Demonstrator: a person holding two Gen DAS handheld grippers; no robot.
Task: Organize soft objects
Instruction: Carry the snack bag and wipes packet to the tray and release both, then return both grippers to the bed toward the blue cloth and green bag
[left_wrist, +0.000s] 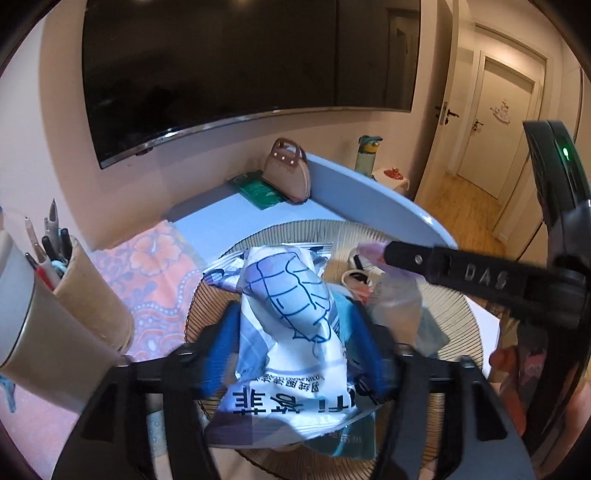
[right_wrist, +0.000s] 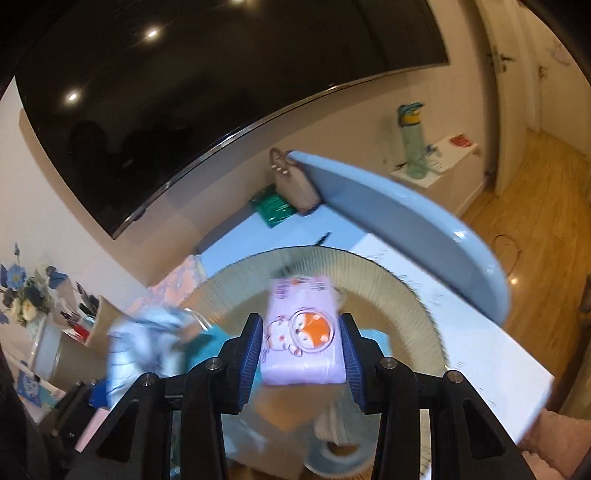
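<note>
The woven basket (left_wrist: 454, 306) is crowded with soft packs. On its left, the pen cup (left_wrist: 92, 295) stands near the rim. Behind it, bare blue tabletop (left_wrist: 229, 221) gives clearance up to the handbag (left_wrist: 288, 177) and green packet (left_wrist: 258, 190) near the wall.

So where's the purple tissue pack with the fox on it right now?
In the right wrist view, the purple tissue pack sits between the right claw's blue pads, above the round woven basket.
</note>
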